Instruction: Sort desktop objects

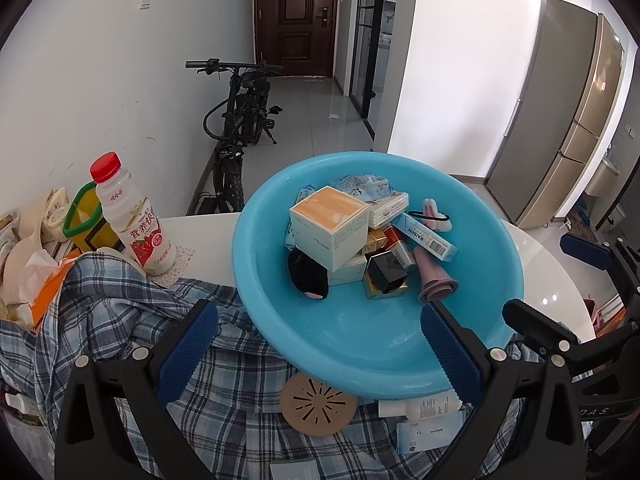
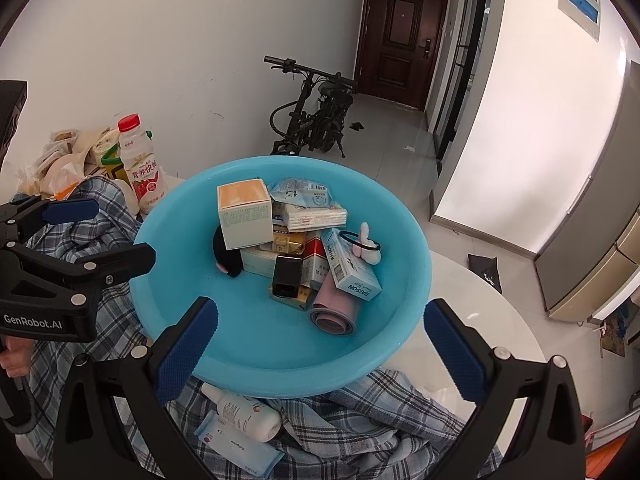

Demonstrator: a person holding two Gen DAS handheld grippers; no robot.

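A blue basin [image 1: 360, 332] [image 2: 240, 320] sits on a plaid shirt [image 1: 140, 300] [image 2: 360, 412]. It holds a cream box with an orange top [image 1: 328, 228] [image 2: 244, 214], a black box [image 1: 386, 272] [image 2: 286, 276], a pink roll [image 1: 434, 276] [image 2: 336, 308], a RAISON carton [image 1: 430, 236] [image 2: 352, 272] and tissue packs [image 1: 388, 208]. My left gripper [image 1: 320, 348] [image 2: 104, 236] is open at the basin's near left rim. At the near right rim my right gripper [image 2: 320, 350] [image 1: 560, 284] is open too. Neither holds anything.
A red-capped milk bottle [image 1: 136, 220] [image 2: 142, 168] and paper bags [image 1: 24, 264] stand left of the basin. On the shirt below the basin lie a tan disc [image 1: 318, 404], a white bottle [image 2: 244, 414] and a wipes pack [image 2: 240, 448]. The white table [image 2: 480, 312] ends at the right.
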